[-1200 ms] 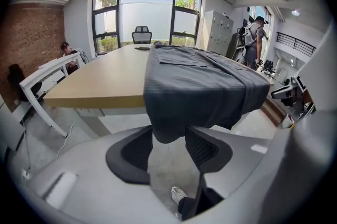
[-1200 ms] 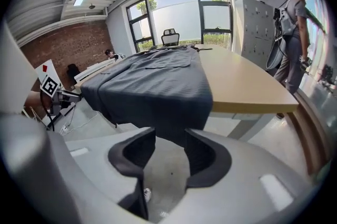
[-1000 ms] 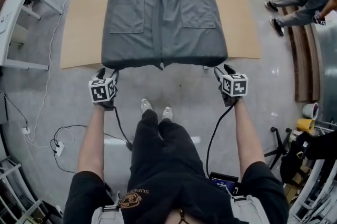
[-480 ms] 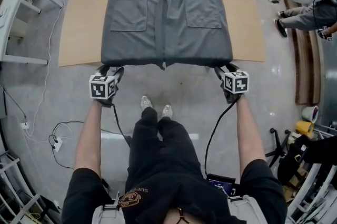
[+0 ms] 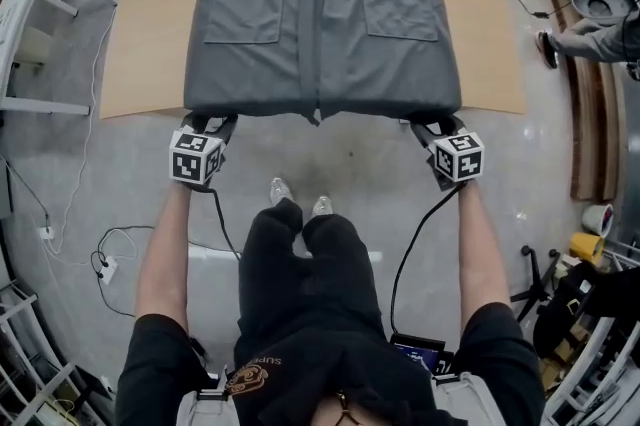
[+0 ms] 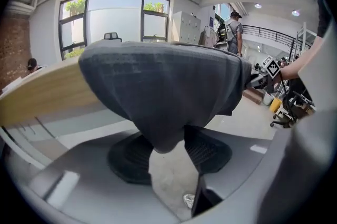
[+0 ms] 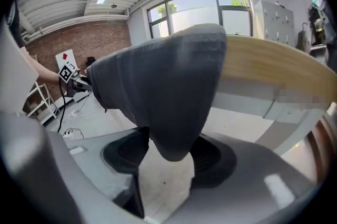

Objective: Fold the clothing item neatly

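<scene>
Garment (image 5: 322, 14) hem stretched wider than before, left tool (image 5: 212, 123), right tool (image 5: 432, 126) gripping corners

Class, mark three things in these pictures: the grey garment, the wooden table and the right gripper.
garment (image 5: 320, 24): head view, centre seam between the pockets.
table (image 5: 150, 44): head view, bare wood left of the garment.
right gripper (image 5: 434, 127): head view, between its fingertips at the hem corner.

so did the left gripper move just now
No: the left gripper, holding the garment, stays as close to the table's near edge; the camera shifted.
</scene>
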Motion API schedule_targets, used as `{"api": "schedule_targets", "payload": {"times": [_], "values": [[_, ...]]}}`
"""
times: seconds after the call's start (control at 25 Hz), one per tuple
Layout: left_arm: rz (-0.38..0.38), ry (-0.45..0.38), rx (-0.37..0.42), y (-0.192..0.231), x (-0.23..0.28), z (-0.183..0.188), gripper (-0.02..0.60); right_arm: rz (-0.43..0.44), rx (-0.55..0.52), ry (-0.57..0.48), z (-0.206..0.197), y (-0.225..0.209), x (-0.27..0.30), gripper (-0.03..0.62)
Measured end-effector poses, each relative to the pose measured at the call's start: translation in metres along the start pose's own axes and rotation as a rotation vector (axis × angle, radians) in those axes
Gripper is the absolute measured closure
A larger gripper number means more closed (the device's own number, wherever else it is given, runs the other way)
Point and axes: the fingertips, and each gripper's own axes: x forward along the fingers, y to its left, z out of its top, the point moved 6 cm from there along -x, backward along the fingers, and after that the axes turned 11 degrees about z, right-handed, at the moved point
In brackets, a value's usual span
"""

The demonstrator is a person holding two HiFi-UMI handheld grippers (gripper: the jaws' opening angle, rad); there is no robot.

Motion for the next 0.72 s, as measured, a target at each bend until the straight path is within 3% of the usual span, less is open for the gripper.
{"api": "schedule_targets", "payload": {"times": [0.04, 0.12, 0.2, 0.48, 0.72], "values": [[0.007, -0.018, 0.006, -0.001, -0.002, -0.001, 0.416, 0.002, -0.02, -0.003, -0.001, 0.002, 0.0, 0.367], [0.022, -0.042, 0.011, -0.003, -0.008, -0.004, 0.532, -0.007, -0.046, -0.007, -0.003, 0.004, -0.005, 0.502], [0.018, -0.042, 0.001, -0.006, -0.016, -0.008, 0.554, -0.002, -0.043, -0.007, -0.005, 0.008, -0.011, 0.567], [-0.019, -0.029, -0.074, -0.025, -0.071, -0.01, 0.552, 0.049, 0.042, -0.045, 0.001, 0.042, -0.052, 0.569], [-0.034, -0.063, -0.107, -0.026, -0.121, 0.011, 0.551, 0.055, 0.062, -0.112, 0.036, 0.069, -0.097, 0.569]]}}
